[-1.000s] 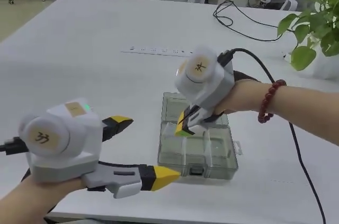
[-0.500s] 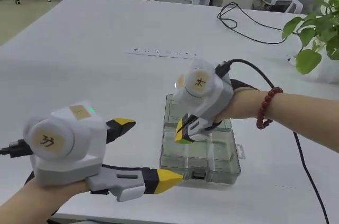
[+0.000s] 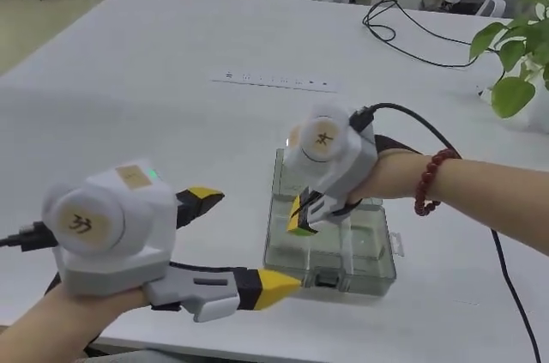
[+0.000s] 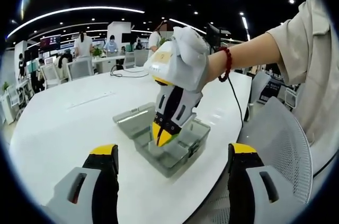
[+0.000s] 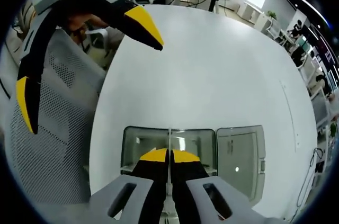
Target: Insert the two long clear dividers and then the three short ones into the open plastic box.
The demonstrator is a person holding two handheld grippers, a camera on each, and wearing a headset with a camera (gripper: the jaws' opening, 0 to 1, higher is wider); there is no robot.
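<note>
The divider point(image 5: 169, 135) shows as a thin clear strip seen edge-on, running straight out from the tips of the right tongs point(image 5: 169, 155), whose jaws are closed together on it. It is too glassy to tell whether it is a long or a short one. Directly below those tips sits the open box point(image 5: 131, 147), a clear shallow tray. Its long side lies crosswise to the right tongs, so the strip's line crosses the tray's narrow width. The lid point(image 5: 239, 155) is folded flat to the right of the tips. In the head view the right tongs point(image 3: 298, 224) point steeply down into the tray point(image 3: 334, 275), at or just above the floor. I cannot tell if the strip has reached its slots. The left tongs point(image 3: 249, 238) hang with jaws wide apart, holding nothing, just beside the tray's near left corner and not touching it. The right tongs are plainly the nearer. My reading is that the next move is a straight push down, keeping the strip upright and square to the walls.
</note>
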